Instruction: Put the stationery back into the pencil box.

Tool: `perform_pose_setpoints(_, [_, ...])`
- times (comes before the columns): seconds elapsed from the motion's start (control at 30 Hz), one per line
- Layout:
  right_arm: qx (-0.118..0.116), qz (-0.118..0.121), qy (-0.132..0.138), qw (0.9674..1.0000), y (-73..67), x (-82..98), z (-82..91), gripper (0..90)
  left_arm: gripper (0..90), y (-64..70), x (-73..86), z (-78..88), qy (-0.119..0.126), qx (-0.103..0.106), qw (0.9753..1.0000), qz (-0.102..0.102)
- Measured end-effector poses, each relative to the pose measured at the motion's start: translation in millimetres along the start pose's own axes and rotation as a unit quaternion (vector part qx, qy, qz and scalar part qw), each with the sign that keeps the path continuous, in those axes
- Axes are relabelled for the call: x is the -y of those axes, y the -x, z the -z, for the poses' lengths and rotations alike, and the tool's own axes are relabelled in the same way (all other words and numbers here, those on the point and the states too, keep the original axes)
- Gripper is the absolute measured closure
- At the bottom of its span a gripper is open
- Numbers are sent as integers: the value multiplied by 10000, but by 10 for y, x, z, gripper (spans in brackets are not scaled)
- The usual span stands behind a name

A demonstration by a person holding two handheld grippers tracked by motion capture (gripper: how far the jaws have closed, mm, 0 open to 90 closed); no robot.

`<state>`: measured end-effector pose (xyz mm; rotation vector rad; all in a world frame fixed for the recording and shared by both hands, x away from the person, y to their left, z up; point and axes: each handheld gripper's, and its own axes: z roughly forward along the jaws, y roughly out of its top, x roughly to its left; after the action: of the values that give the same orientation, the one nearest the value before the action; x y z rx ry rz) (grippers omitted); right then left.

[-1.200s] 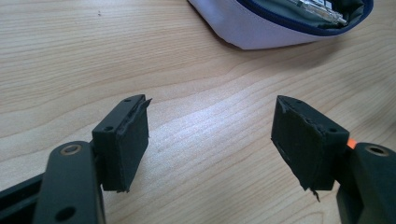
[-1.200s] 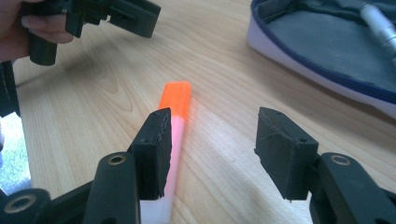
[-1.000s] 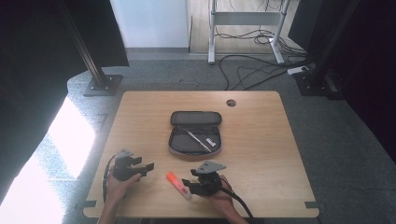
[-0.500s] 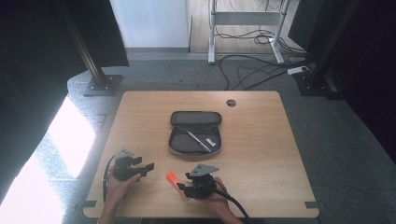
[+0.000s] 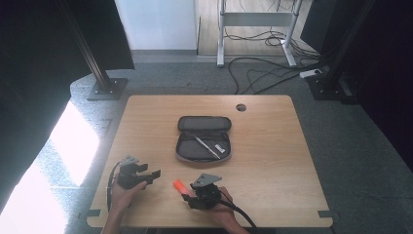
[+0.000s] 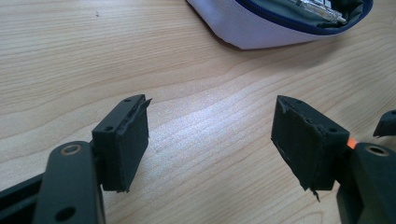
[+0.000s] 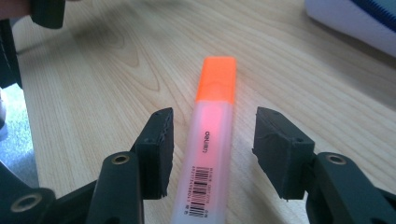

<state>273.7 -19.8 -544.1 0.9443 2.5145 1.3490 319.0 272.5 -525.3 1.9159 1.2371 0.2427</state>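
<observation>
The right gripper (image 7: 210, 149) stands open astride the highlighter (image 7: 212, 130), pads clear of it; the pen's near end runs off the frame. Left gripper (image 6: 210, 140) gapes empty over bare bench (image 6: 70, 56). Beyond lies the case (image 6: 261, 28), cut off.

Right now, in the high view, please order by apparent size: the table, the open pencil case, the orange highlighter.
1. Table, by far the largest.
2. Open pencil case, mid-sized.
3. Orange highlighter, smallest; part of it is hidden by the right tongs, but the ranking stays clear.
</observation>
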Motion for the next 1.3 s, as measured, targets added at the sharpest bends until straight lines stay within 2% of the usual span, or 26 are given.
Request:
perform_pose_setpoints(0.47, [163,274,-291,9991,-94,26,-84,535,281,-12,-2,12,13,1,10000,14])
perform_pose_setpoints(0.7, [310,414,-314,9982,-131,45,-67,564,281,-11,-3,15,21,1,10000,14])
perform_pose_setpoints(0.87, [430,488,-313,9974,-141,57,-55,633,281,-9,-2,12,15,4,10000,14])
perform_pose_setpoints(1.3, [420,558,-291,9971,-117,37,-19,654,281,-19,-2,15,16,-14,10000,15])
